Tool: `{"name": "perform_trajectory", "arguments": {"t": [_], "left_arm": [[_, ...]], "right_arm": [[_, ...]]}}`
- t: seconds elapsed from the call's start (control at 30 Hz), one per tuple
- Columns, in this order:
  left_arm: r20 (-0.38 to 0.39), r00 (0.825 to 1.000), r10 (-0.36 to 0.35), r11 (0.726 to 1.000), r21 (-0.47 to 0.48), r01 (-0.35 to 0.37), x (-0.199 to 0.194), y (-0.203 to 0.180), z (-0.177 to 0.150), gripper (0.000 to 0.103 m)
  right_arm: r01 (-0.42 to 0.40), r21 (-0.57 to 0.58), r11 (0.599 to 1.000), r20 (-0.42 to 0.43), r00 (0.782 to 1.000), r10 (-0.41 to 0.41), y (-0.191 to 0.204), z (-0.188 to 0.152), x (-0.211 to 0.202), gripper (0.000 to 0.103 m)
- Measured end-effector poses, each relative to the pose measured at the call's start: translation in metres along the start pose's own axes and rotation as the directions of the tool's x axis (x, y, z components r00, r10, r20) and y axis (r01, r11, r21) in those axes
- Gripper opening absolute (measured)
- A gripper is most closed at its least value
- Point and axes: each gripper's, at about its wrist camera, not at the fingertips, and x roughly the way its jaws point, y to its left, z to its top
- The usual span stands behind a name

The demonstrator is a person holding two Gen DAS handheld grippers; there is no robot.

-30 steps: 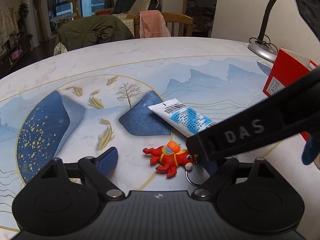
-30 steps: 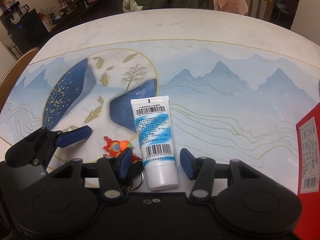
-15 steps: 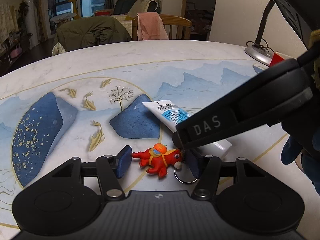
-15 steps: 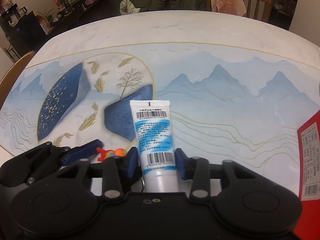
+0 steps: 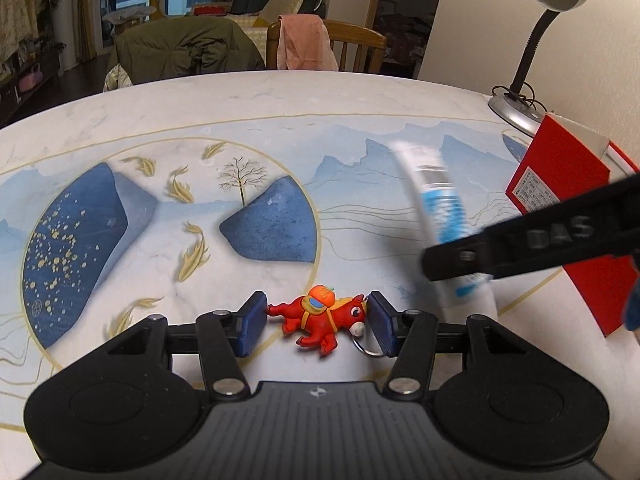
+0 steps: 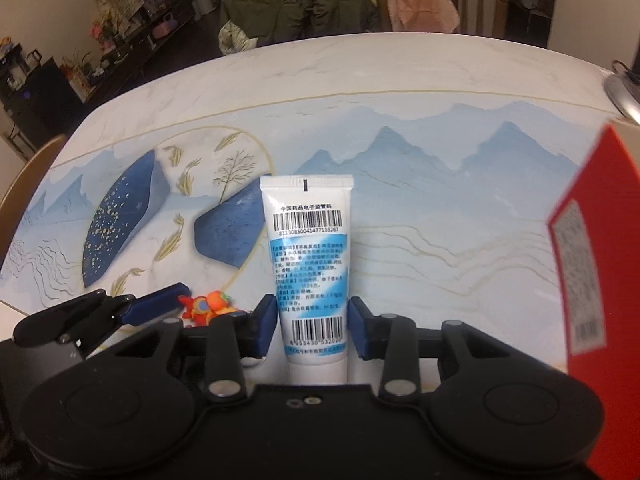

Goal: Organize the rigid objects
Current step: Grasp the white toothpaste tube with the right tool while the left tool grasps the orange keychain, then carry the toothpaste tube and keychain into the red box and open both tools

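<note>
Left claw (image 5: 317,320) low over the near edge of the surface (image 5: 280,112), blue pads either side of the red horse keyring (image 5: 320,318). Jaws closing; tail end meets the left pad, nose meets the right pad, so it reads as pinching the toy lengthwise. Toy looks to lie on the surface yet, metal ring (image 5: 366,349) trailing beside the right pad

Right claw (image 6: 313,322) pinching the white-and-blue tube (image 6: 310,264) low on its body, just above the cap, pads pressed to both sides. Barcoded face shows toward the camera, crimped end pointing away toward the far edge. In the left wrist view the tube is blurred and slanted, and appears clear of the surface; cannot tell for sure

Red box (image 5: 568,216) stands at the right edge of the surface, near the desk lamp (image 5: 532,40) base. Cannot tell whether it is open or what it holds. Chairs with a green coat and pink cloth stand beyond the far edge

Progress, as judged: early. Both loose items are gripped, neither is put away. No tray or bin in sight; the red box is the likeliest destination, a guess only. Left to do: carry tube and keyring to their place, release, and check nothing else is loose

Watch: dangling ring may snag the pad on release
</note>
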Motion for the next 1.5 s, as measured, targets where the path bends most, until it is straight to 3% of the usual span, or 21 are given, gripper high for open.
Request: {"name": "perform_trajectory", "arguments": {"t": [0.53, 0.57, 0.63, 0.67, 0.77, 1.07, 1.17, 1.23, 1.27, 1.3, 1.5], "left_arm": [[0.019, 0.999, -0.049, 0.994, -0.101, 0.051, -0.046, -0.011, 0.004, 0.054], [0.022, 0.998, -0.060, 0.993, -0.098, 0.062, -0.050, -0.015, 0.006, 0.053], [0.027, 0.996, -0.083, 0.993, -0.084, 0.085, -0.058, -0.023, 0.010, 0.032], [0.024, 0.994, -0.103, 0.991, -0.081, 0.105, -0.061, -0.027, 0.012, 0.027], [0.033, 0.991, -0.127, 0.991, -0.041, 0.128, -0.067, -0.043, 0.014, 0.027], [-0.024, 0.995, -0.093, 0.996, -0.005, 0.093, -0.061, -0.061, -0.006, 0.028], [-0.048, 0.996, -0.078, 0.997, 0.002, 0.078, -0.054, -0.064, -0.014, 0.032], [-0.057, 0.996, -0.063, 0.998, 0.003, 0.063, -0.051, -0.065, -0.017, 0.050], [-0.049, 0.998, -0.047, 0.999, 0.008, 0.047, -0.050, -0.066, -0.019, 0.066], [-0.039, 0.999, -0.035, 0.999, 0.017, 0.036, -0.049, -0.068, -0.020, 0.073], [-0.057, 0.998, 0.005, 0.998, 0.066, -0.001, -0.026, -0.077, -0.022, 0.073]], "right_arm": [[-0.047, 0.079, 0.996, 0.061, 0.997, 0.042, -0.029, -0.039, -0.071, 0.036], [-0.053, 0.077, 0.996, 0.064, 0.997, 0.048, -0.031, -0.040, -0.076, 0.036], [-0.062, 0.074, 0.995, 0.069, 0.996, 0.057, -0.035, -0.043, -0.088, 0.037], [-0.065, 0.074, 0.995, 0.071, 0.996, 0.060, -0.038, -0.044, -0.093, 0.037], [-0.070, 0.071, 0.995, 0.088, 0.994, 0.064, -0.047, -0.046, -0.110, 0.037], [-0.085, 0.095, 0.992, 0.137, 0.988, 0.072, -0.086, -0.059, -0.144, 0.037], [-0.092, 0.103, 0.990, 0.140, 0.987, 0.078, -0.094, -0.065, -0.150, 0.037], [-0.094, 0.110, 0.989, 0.136, 0.988, 0.079, -0.099, -0.070, -0.153, 0.037], [-0.096, 0.111, 0.989, 0.133, 0.988, 0.081, -0.101, -0.073, -0.156, 0.037], [-0.098, 0.113, 0.989, 0.132, 0.988, 0.083, -0.104, -0.076, -0.158, 0.037], [-0.090, 0.123, 0.988, 0.124, 0.989, 0.075, -0.108, -0.085, -0.163, 0.037]]}}
